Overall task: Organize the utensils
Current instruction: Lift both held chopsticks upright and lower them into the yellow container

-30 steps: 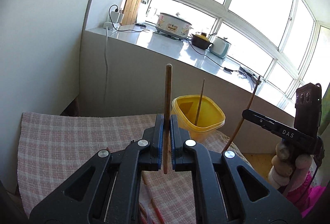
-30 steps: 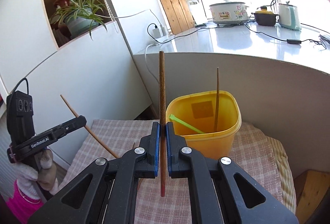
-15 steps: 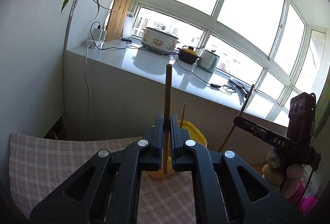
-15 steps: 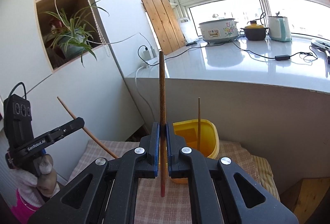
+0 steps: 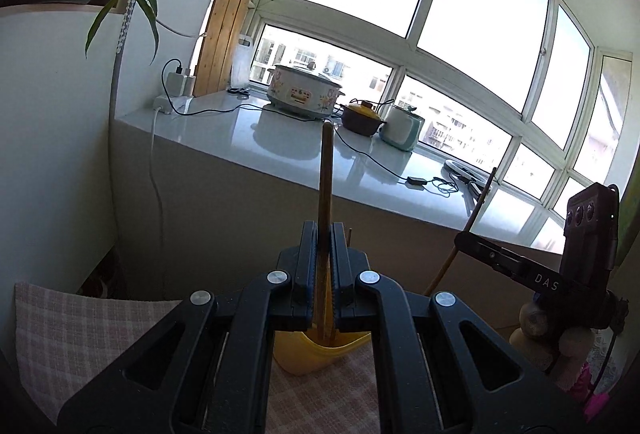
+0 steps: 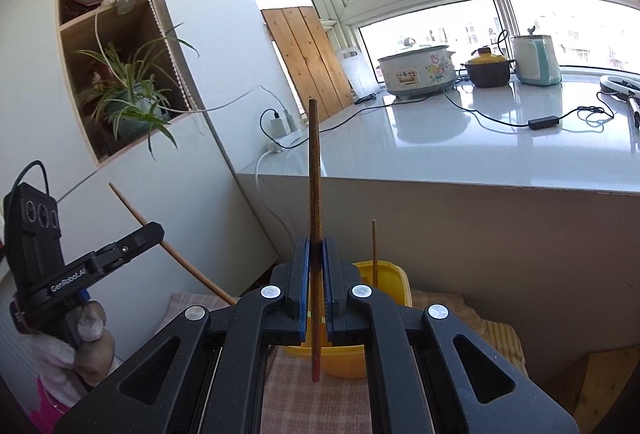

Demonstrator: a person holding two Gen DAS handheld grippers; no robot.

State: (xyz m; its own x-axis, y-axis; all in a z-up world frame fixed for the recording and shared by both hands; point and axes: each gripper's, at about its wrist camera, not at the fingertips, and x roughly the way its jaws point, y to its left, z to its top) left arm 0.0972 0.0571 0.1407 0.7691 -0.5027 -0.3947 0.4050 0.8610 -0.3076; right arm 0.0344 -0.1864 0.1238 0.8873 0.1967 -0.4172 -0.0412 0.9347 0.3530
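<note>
1. Left wrist view: beyond the fingers runs a glossy white windowsill counter [image 5: 280, 138] carrying a floral white slow cooker [image 5: 306, 94], a brown clay pot with a yellow lid [image 5: 362, 118] and a pale green kettle [image 5: 402, 128]. A yellow plastic tub [image 5: 316, 352] peeks out on the pink checked tablecloth [image 5: 80, 330], mostly hidden behind the fingers.
2. The left gripper [image 5: 323, 274] is clamped tight on a brown wooden chopstick [image 5: 325, 174], upright between the blue pads, over the tub.
3. Right wrist view: same counter; a spider plant [image 6: 132, 102] sits on a shelf.
4. The right gripper [image 6: 316, 282] pinches a dark wooden chopstick [image 6: 314, 170], vertical, its tip in front of the tub, where a thin stick [image 6: 374, 254] stands.
</note>
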